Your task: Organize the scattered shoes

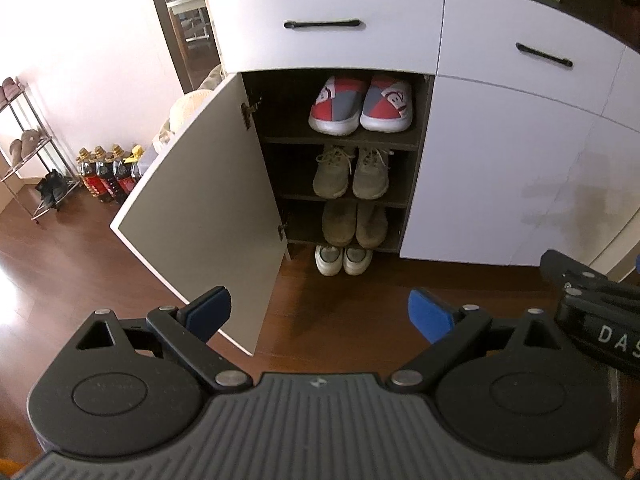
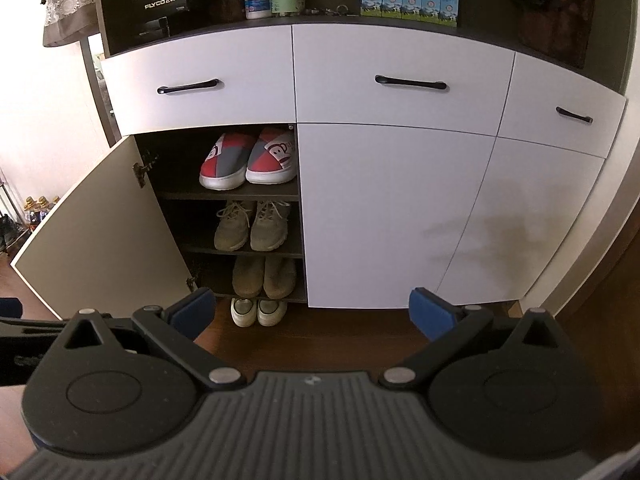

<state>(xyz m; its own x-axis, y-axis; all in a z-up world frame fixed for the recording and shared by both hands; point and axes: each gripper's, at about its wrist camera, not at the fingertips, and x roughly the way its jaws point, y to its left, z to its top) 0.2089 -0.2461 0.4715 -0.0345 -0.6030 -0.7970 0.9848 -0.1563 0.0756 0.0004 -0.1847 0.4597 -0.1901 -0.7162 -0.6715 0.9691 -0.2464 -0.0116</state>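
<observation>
In the left wrist view, the left gripper (image 1: 319, 314) stood wide and empty, its blue pads (image 1: 428, 314) well apart above bare wood floor (image 1: 72, 248). Straight ahead the cabinet (image 1: 500, 168) had its door (image 1: 200, 216) swung out toward the left finger. Inside, red slippers (image 1: 360, 106) sat paired on the top shelf, laced sneakers (image 1: 351, 172) below them, and brown boots (image 1: 355, 224) on the third. White shoes (image 1: 343, 260) sat side by side at floor level under the lowest shelf, nearest the gripper. Part of the right gripper (image 1: 592, 304) showed at the right edge.

In the right wrist view, the right gripper (image 2: 312, 314) was likewise wide and held nothing. The same four pairs lay ahead and to its left: slippers (image 2: 250, 160), sneakers (image 2: 252, 226), boots (image 2: 264, 276), white shoes (image 2: 259, 311), toes outward. No loose shoe showed on the floor in either view.

The sorting looked essentially finished; probably only closing the door was left.
</observation>
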